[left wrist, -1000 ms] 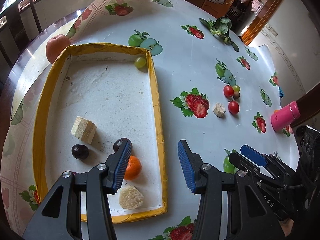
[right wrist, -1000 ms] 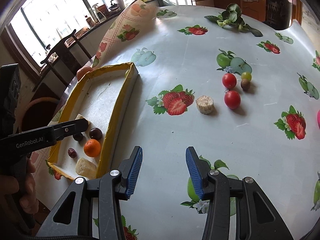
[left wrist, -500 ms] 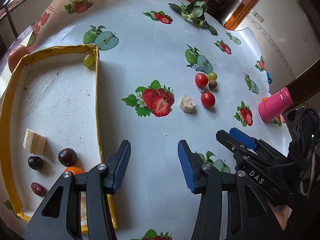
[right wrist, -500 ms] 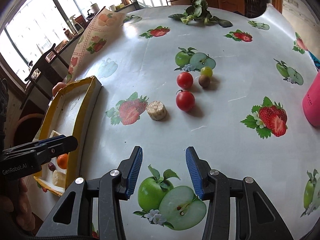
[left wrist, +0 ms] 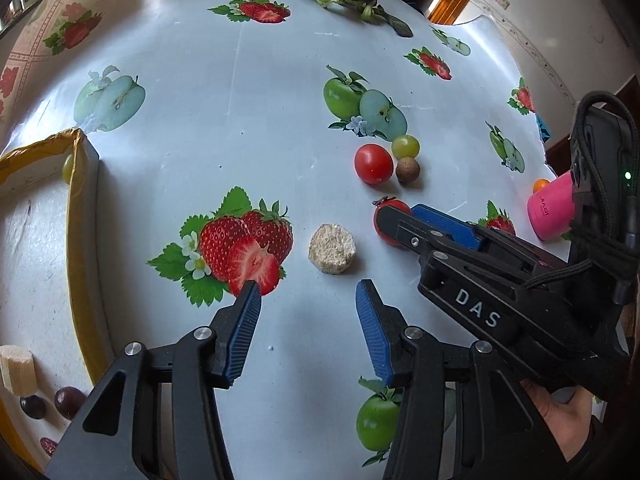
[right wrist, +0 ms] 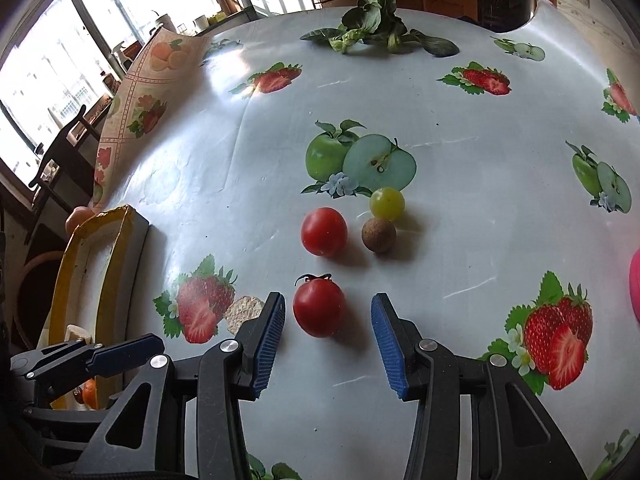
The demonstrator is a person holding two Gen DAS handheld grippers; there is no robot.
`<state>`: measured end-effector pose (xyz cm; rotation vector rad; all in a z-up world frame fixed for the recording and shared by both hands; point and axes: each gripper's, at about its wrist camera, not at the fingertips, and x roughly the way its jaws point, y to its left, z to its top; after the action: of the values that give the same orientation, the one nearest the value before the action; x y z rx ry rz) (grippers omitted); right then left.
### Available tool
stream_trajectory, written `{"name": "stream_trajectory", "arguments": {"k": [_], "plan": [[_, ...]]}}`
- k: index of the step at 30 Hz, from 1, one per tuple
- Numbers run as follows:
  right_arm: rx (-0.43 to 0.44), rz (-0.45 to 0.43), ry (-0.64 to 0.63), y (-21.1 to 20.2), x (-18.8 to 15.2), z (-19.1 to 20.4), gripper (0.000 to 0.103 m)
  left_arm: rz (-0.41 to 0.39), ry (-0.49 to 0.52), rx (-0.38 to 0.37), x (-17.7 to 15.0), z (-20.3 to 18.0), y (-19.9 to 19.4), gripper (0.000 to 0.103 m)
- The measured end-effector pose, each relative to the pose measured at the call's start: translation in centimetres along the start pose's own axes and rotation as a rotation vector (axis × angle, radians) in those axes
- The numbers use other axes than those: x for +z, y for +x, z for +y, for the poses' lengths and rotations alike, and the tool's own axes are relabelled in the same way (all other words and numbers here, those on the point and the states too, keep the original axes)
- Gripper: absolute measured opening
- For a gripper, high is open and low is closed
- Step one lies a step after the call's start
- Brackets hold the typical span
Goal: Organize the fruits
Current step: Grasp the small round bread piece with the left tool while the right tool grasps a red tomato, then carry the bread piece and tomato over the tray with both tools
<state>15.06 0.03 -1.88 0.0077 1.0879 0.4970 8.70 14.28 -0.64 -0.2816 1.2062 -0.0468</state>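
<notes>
Moved: both grippers have swung away from the tray [left wrist: 78, 216] toward the loose fruit; right jaws have just been closing in, with the stemmed tomato [right wrist: 319, 309] between them, untouched.
Tray: left of the strawberry print [left wrist: 240, 248]; holds a grape [left wrist: 68, 164], a pale chunk [left wrist: 16, 368] and dark fruits, likely sorted already.
Left gripper [left wrist: 308, 300]: jaws moderately wide, empty, hovering just short of the beige disc [left wrist: 332, 249], probably its next pick.
Disc: right of the strawberry print, apart from the tomato.
Right gripper [right wrist: 328, 316]: jaws narrower, straddling the stemmed tomato with gaps on both sides, lined up for a grasp.
Far cluster: red tomato [right wrist: 324, 231], green grape [right wrist: 387, 203] and brown fruit [right wrist: 379, 235] beyond the stemmed tomato, still on the table [right wrist: 460, 184].
Pink cup [left wrist: 550, 208]: far right of the print, partly behind the right gripper's body.
Hidden: tray's near end is cut off; in the left view the stemmed tomato is half covered by the right finger; an orange thing behind the cup is too small to name.
</notes>
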Motion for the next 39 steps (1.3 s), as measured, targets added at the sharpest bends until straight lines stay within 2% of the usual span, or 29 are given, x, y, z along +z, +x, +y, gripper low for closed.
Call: {"name": "stream_trajectory", "arguments": {"k": [1,2,4,7,10,11,12,16,25,39], "plan": [[0.038,-0.001,0.006,0.1,0.1,-0.3,0.031,0.005,-0.002,-0.006,0.3,0.0,0.4,0.048],[0.030,-0.010,0.007,-0.2,0.1,-0.5,0.029,0.011,-0.003,-0.008,0.6,0.0,0.9,0.048],[-0.019,-0.041,0.000,-1.4,-0.2,-0.8,0.029,0.018,0.005,-0.010,1.1,-0.3,1.7,0.048],[-0.005,-0.075,0.058,-3.4,-1.1,-2.2,0.029,0.028,0.031,-0.002,1.4,-1.3,2.8,0.048],[0.014,-0.090,0.108,-5.0,-2.0,-3.1,0.029,-0.008,0.077,0.035,1.6,-2.5,3.3,0.048],[0.018,-0.095,0.118,-5.4,-2.3,-3.3,0.029,-0.020,0.091,0.049,1.6,-2.7,3.4,0.045],[0.021,-0.100,0.124,-5.8,-2.5,-3.3,0.029,-0.025,0.106,0.061,1.6,-2.9,3.5,0.030],[0.034,-0.117,0.155,-7.3,-3.4,-3.2,0.029,-0.013,0.108,0.048,1.0,-2.9,3.2,0.028],[0.037,-0.133,0.146,-9.8,-4.9,-2.2,0.029,-0.012,0.025,0.022,-3.3,-1.7,-0.2,0.028],[0.066,-0.086,0.045,-11.8,-10.0,2.8,0.029,-0.108,-0.016,0.058,-7.0,0.2,-7.4,0.028]]}}
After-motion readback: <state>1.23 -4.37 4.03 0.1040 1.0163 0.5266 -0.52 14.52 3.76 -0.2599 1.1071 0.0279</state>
